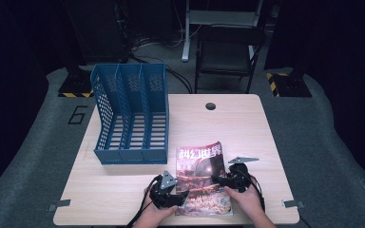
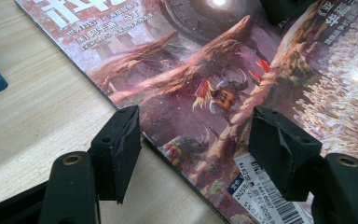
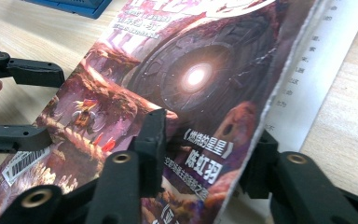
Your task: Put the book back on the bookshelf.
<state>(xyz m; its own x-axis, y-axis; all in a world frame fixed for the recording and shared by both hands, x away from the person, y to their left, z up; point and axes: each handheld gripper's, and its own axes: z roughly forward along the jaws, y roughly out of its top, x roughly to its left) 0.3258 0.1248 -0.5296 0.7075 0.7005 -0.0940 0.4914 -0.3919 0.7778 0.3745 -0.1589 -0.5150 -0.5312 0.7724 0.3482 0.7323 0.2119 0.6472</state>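
A magazine (image 1: 202,178) with a reddish science-fiction cover lies near the front edge of the wooden table (image 1: 247,133). My left gripper (image 1: 171,194) is at its lower left corner. In the left gripper view it (image 2: 198,149) is open astride the spine edge of the magazine (image 2: 205,79), one jaw over bare wood and the other over the cover by the barcode. My right gripper (image 1: 229,179) is at the right edge. In the right gripper view it (image 3: 207,154) is open, with the raised cover (image 3: 186,79) between its jaws and a white page (image 3: 317,70) below.
A blue file holder (image 1: 130,114) with three slots stands at the back left of the table, its open side facing the magazine. A round cable hole (image 1: 210,106) sits near the far edge. A dark chair (image 1: 228,52) stands beyond the table.
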